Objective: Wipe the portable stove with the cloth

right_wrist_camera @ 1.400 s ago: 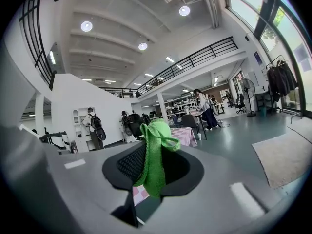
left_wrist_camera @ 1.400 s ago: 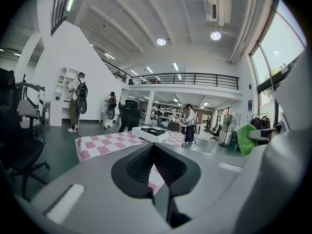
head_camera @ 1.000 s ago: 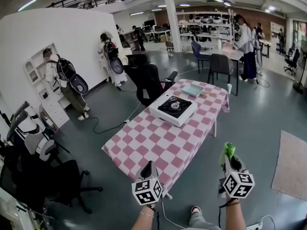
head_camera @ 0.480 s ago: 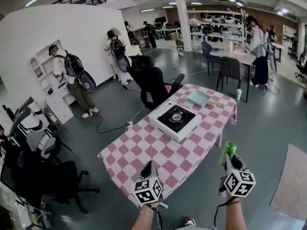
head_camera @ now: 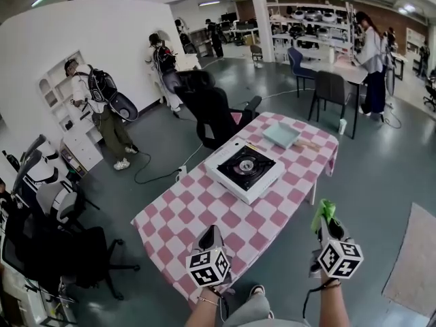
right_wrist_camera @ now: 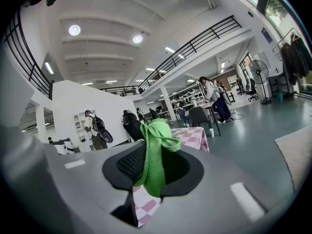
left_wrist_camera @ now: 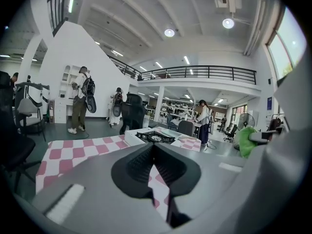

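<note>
While the person stands at the near end of the pink-and-white checked table (head_camera: 178,213), both grippers hang in the air low in the head view, well apart from the portable stove (head_camera: 245,167). The stove, a white case with a black burner top, sits toward the far half of the table, its long side skewed to the table's edges. Just beyond it lies a pale blue tray (head_camera: 281,135). The right gripper (head_camera: 325,218) is over the grey floor, off the table's right side, and its jaws are clamped on the green cloth (head_camera: 324,210). In the right gripper view the cloth (right_wrist_camera: 154,152) stands bunched between the black pads (right_wrist_camera: 127,164), a knotted tuft above them and a strip hanging below. The left gripper (head_camera: 210,237) is above the table's near edge. In the left gripper view its jaws (left_wrist_camera: 152,152) are pressed together with nothing between them, and the stove (left_wrist_camera: 154,137) shows straight ahead past their tips. A black office chair (head_camera: 211,111) stands at the table's left side, and several people are farther off in the hall
</note>
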Available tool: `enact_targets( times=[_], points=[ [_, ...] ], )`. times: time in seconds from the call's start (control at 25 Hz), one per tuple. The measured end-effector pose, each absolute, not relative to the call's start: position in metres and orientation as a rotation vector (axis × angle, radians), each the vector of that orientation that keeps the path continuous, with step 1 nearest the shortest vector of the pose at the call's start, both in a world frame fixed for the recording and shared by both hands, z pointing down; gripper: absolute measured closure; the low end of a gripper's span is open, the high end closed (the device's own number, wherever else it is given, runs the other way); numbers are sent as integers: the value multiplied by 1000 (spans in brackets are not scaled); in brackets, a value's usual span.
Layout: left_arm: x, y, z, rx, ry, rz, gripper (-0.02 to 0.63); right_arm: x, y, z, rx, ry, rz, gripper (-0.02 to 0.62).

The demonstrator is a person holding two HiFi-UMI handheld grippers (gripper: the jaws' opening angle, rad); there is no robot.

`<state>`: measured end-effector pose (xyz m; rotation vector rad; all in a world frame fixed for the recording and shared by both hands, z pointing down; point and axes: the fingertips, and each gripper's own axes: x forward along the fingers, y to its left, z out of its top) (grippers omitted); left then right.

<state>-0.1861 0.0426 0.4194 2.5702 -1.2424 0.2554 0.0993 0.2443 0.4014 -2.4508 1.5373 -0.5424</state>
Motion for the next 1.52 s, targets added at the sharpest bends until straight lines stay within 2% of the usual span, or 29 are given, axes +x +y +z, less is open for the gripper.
enact_targets(
  times=[0.36, 0.76, 1.12, 1.52],
  points=[
    [-139, -2, 430, 2554, -1255, 256, 606, 156, 212, 404, -2476, 1516, -537, 501],
    [-91, -94, 429, 2461, -1361, 224, 606, 231, 110, 387, -2438, 1621, -534, 502],
    [-88, -157, 448, 2313, -1462, 169, 606, 271, 19, 372, -2418, 1748, -495, 500],
    [-98, -187, 437, 2278, -1588, 202, 606, 285, -55, 388, -2320, 1879, -550, 502]
  ],
)
